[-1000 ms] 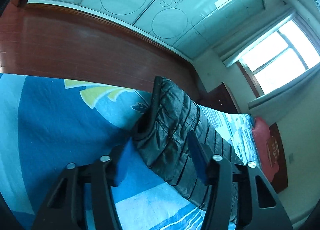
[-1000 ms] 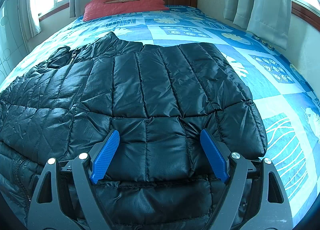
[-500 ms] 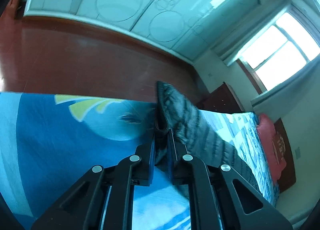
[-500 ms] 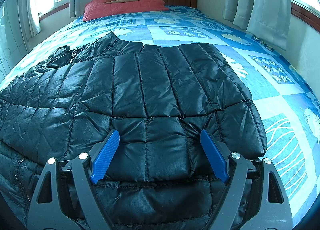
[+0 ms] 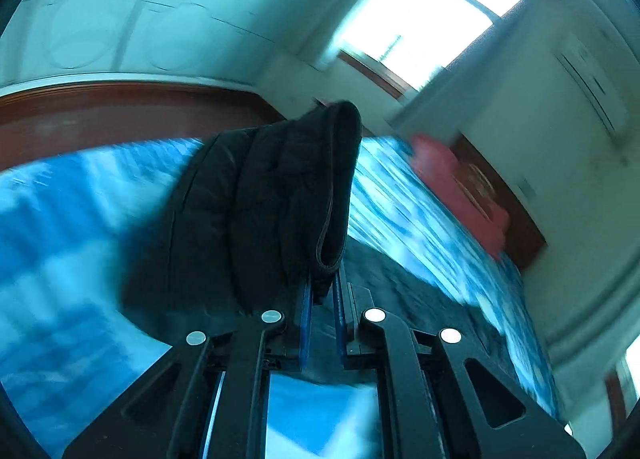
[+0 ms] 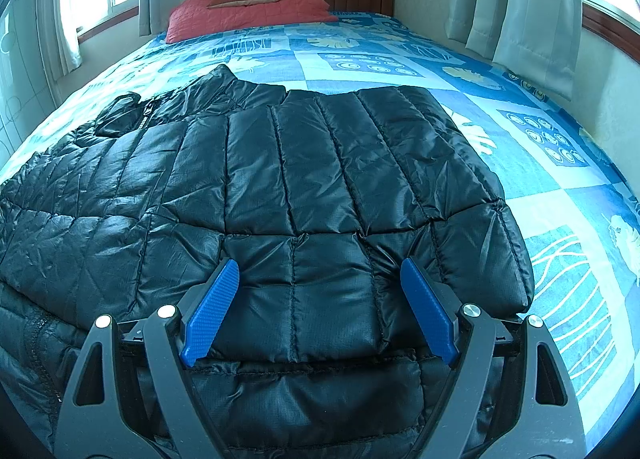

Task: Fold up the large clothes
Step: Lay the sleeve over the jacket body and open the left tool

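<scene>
I hold the jacket [image 6: 280, 187] cuff [image 5: 334, 195] clamped in my left claw [image 5: 322, 299], mid-fold over the bed [image 6: 560, 179]; right claw [image 6: 320, 307], spread wide, rests on it; next, lay the sleeve across.

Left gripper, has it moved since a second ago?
Yes. The left gripper, shut on the jacket's cuff, has lifted and swung toward the red pillow.

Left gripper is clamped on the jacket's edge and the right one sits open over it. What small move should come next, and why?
Probably carry the pinched cuff across the body. The left gripper is shut on the elastic-trimmed edge of the black quilted puffer jacket, and that part hangs lifted off the blue patterned bedspread. The right gripper rests open over the hem, gripping nothing, so the fold falls to the left.
</scene>
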Available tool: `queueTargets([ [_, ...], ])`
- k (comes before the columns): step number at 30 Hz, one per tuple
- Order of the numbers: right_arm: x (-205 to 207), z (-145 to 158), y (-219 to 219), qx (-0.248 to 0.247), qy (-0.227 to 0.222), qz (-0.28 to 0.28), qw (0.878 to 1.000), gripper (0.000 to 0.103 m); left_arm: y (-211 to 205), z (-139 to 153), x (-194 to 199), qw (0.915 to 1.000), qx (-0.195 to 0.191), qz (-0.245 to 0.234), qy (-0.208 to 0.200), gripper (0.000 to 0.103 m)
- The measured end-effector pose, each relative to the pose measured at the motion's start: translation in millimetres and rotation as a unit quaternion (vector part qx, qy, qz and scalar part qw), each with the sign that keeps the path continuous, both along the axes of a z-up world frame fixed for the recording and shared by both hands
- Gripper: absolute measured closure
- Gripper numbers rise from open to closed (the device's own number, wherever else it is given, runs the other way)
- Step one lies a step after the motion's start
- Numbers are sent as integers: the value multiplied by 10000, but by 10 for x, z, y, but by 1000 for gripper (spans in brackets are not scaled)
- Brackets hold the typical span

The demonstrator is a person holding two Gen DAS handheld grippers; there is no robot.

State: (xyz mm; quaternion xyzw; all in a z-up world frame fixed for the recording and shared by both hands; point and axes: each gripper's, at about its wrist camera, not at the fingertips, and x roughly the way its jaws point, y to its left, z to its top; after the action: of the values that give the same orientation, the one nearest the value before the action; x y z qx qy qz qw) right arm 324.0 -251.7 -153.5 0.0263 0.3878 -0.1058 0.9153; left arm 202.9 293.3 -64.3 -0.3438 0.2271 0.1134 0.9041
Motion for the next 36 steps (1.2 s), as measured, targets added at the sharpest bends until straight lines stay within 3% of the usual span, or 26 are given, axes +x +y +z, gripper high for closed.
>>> queueTargets([
  [6,4,6,-7,-2,-4,-2,10000,20,-899,11,424,9952,22,-969,120,94],
  [16,2,2,5,-8,0,-9,10000,20,-2429,-73,983,9709,269,-2353,365,93],
  [21,-2,1,10,-6,-3,-10,10000,20,-2826,-331,1054,9612,511,-2623,682,93],
  [28,-1,6,7,-20,8,-9,10000,20,-2942,-472,1027,9531,717,-2807,878,91],
  [30,0,34,11,-36,10,0,10000,20,-2981,-471,1025,9508,748,-2864,912,80],
  [32,-21,100,48,-136,-39,29,9999,20,-3006,-451,984,9494,668,-2942,876,54],
  [34,-57,197,128,-244,-134,62,9996,20,-3006,-388,897,9521,732,-2864,785,39],
  [36,-98,326,249,-172,-269,181,9993,20,-2973,-306,805,9517,858,-2862,703,34],
])
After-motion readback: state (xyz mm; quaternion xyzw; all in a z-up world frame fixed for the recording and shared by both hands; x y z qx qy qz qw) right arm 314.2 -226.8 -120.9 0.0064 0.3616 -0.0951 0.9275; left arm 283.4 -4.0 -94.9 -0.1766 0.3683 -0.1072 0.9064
